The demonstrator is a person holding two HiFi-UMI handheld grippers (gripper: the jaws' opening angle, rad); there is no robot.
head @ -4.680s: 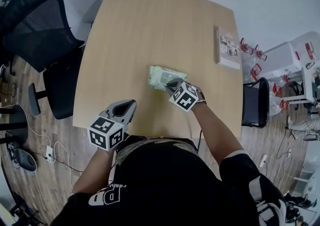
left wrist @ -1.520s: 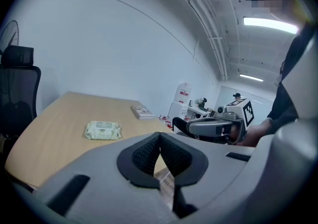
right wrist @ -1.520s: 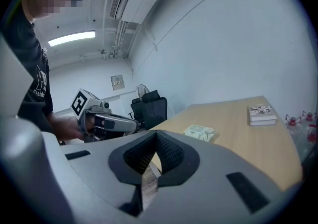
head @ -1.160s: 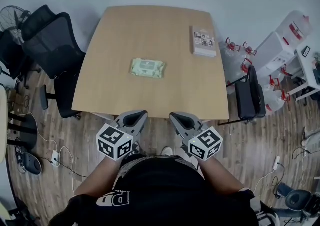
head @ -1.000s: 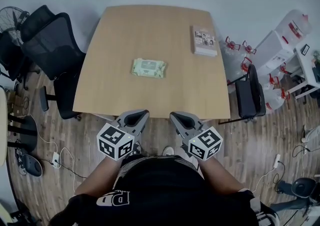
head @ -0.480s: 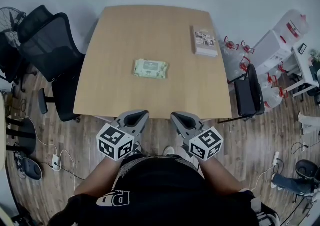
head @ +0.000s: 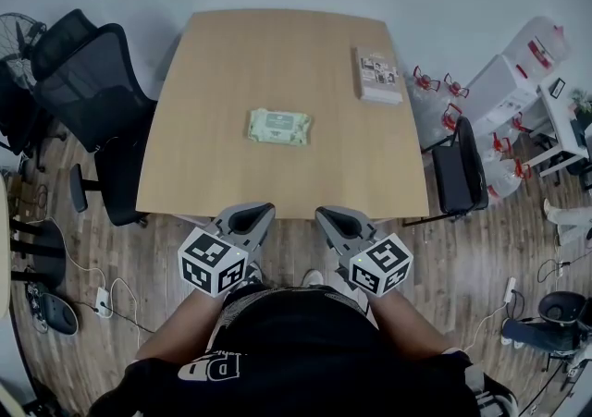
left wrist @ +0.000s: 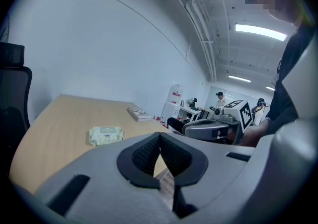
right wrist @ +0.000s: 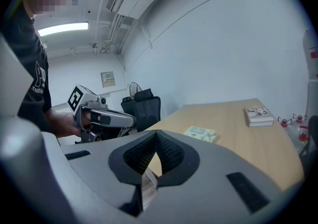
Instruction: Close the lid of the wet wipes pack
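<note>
The pale green wet wipes pack [head: 278, 126] lies flat on the middle of the wooden table [head: 222, 64], its lid down. It also shows as the pack [left wrist: 106, 135] in the left gripper view and the pack [right wrist: 200, 133] in the right gripper view. My left gripper [head: 256, 213] and right gripper [head: 326, 216] hang side by side off the table's near edge, over the floor and well short of the pack. Both are shut with nothing between the pads, as the left gripper [left wrist: 159, 136] and the right gripper [right wrist: 155, 136] show in their own views.
A book [head: 376, 74] lies at the table's far right. Black office chairs [head: 88, 82] stand to the left, another chair [head: 460, 179] and water jugs [head: 546, 45] to the right. Cables and a power strip [head: 102, 292] lie on the wooden floor.
4.7 s ago my right gripper was at the pack; now both grippers are drawn back off the table's near edge. Over the last second they have hardly moved.
</note>
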